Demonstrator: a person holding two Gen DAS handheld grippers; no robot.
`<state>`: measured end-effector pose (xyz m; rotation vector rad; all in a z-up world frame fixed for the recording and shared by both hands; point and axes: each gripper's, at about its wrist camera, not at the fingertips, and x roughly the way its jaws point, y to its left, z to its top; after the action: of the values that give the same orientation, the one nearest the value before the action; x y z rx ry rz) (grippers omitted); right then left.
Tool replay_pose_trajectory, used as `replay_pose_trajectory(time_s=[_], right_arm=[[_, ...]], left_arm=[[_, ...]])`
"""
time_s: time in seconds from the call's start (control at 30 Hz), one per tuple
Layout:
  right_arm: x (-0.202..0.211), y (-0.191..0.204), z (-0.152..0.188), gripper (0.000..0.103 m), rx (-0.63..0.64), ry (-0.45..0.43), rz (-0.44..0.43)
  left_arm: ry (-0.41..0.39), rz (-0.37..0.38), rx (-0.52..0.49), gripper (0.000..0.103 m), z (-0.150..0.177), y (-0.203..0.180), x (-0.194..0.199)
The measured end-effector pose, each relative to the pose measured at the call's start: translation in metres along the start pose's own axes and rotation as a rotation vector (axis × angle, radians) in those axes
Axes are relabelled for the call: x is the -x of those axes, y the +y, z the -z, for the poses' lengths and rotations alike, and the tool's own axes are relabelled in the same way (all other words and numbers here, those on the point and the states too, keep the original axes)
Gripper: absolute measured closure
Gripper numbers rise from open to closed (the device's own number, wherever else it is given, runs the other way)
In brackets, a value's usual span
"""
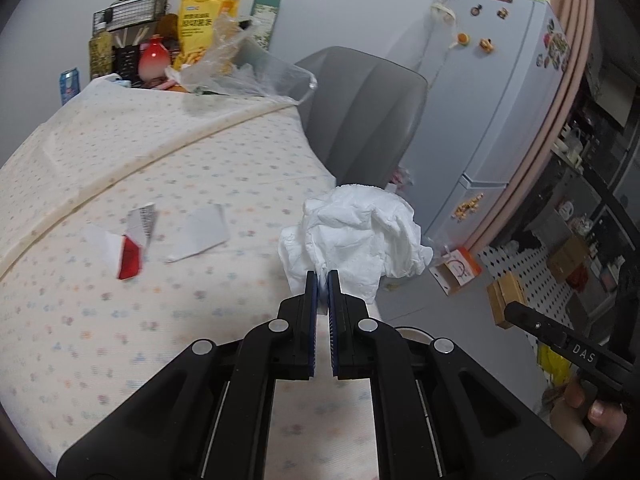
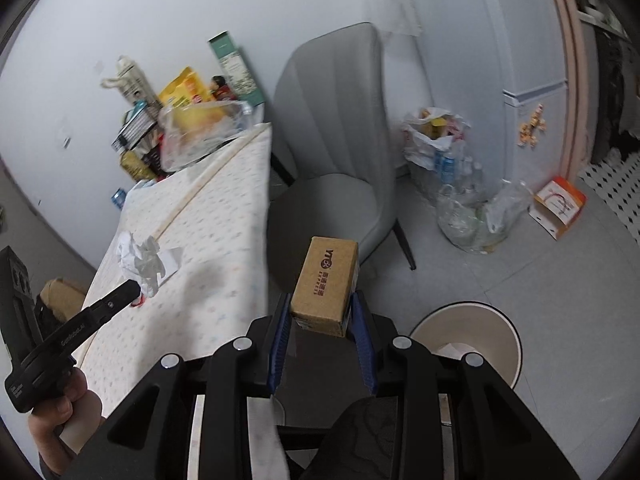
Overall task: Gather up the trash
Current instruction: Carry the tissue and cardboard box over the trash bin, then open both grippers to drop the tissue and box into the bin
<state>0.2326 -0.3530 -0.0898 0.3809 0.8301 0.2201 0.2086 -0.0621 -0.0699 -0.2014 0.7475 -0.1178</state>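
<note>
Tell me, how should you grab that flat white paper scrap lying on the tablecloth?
The white paper scrap lies flat on the tablecloth, so pinching it from straight above would probably slip. Its near corner looks slightly lifted; I would come in low from that side and close one finger under the edge, one on top. Both grippers are full now: the left gripper holds a crumpled tissue, the right gripper a cardboard box.

Open floor (image 2: 520, 280) is seen beside the bin (image 2: 480, 332); passage is narrowed by the grey chair (image 2: 340, 152) and table edge (image 2: 256, 208).
</note>
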Motion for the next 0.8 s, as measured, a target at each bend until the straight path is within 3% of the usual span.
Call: replay_pose_trajectory(time_s=[0.23,0.27,0.3,0.33,0.8], right_arm=[[-0.002,-0.040,-0.002,0.071,-0.072,-0.014,0.034],[-0.002,-0.043,-0.001,0.066,-0.078,-0.019,0.051],[-0.001,-0.051,-0.001,0.044,-0.101,-0.028,0.081],[0.001,-0.055,-0.001,0.034,-0.115,-0.042,0.090],[0.034,-0.125,0.014,0.024,-0.227,-0.080,0.099]], left_arm=[[0.031,0.022,-0.052,0.097,-0.001,-0.028,-0.016],[0.034,0.023,-0.059,0.097,-0.002,-0.032,-0.018],[0.039,0.024,-0.062,0.097,-0.002,-0.035,-0.020],[0.044,0.025,-0.069,0.097,-0.002,-0.039,-0.022],[0.122,0.083,-0.202,0.097,0.013,-0.117,-0.056]])
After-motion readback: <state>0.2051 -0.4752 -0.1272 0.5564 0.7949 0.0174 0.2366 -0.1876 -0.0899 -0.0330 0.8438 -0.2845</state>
